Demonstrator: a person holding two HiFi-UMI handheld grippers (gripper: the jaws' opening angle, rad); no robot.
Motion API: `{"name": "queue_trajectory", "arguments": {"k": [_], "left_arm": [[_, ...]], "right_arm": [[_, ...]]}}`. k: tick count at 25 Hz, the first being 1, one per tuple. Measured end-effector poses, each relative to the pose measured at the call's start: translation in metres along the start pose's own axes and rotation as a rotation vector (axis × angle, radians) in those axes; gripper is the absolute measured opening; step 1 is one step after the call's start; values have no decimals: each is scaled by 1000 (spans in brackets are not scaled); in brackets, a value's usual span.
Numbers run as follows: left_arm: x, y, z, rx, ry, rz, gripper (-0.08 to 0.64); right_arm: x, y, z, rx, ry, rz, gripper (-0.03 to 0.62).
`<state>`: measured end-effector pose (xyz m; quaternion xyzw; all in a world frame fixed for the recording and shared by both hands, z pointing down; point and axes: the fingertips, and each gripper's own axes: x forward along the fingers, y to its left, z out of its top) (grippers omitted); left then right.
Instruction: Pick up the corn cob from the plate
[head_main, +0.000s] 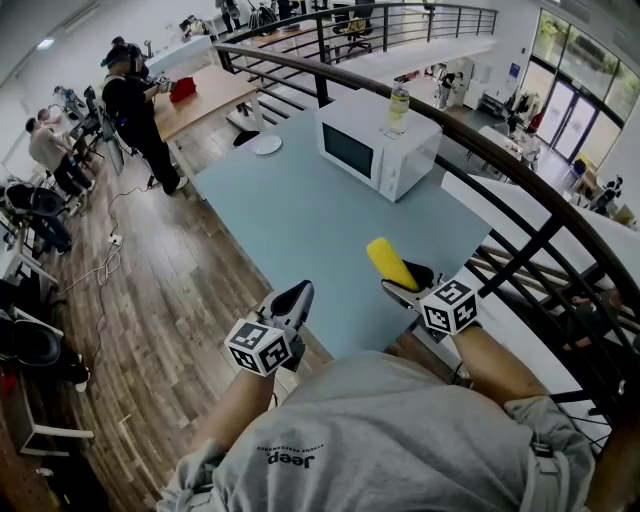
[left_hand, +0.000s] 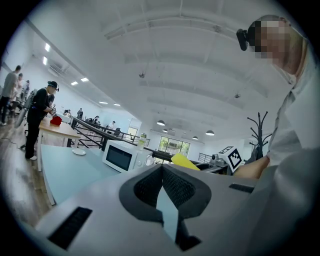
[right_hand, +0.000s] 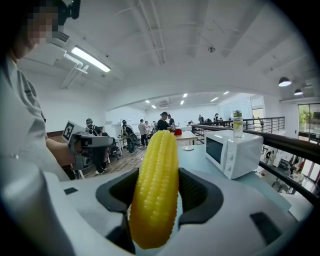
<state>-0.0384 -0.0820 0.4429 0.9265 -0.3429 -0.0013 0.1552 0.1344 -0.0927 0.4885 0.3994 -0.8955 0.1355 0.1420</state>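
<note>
A yellow corn cob (right_hand: 155, 185) stands lengthwise between the pads of my right gripper (right_hand: 157, 175), which is shut on it. In the head view the corn cob (head_main: 390, 262) sticks up and away from the right gripper (head_main: 405, 285) above the near right part of the light blue table (head_main: 290, 230). My left gripper (head_main: 297, 296) hovers over the table's near edge, its jaws shut with nothing between them. From the left gripper (left_hand: 161, 169) view, the corn cob (left_hand: 184, 161) shows to the right. A small white plate (head_main: 266, 145) lies at the table's far end.
A white microwave (head_main: 375, 145) with a bottle (head_main: 398, 105) on top stands at the table's far right. A dark metal railing (head_main: 520, 190) runs along the table's right side. People stand and sit at desks (head_main: 200, 95) to the far left, across a wooden floor.
</note>
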Motion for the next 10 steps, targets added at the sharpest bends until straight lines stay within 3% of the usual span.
{"name": "queue_trajectory", "arguments": {"k": [10], "left_arm": [[-1, -5, 4, 5, -1, -2, 18]], "right_arm": [[-4, 0, 4, -10, -3, 6, 256]]}}
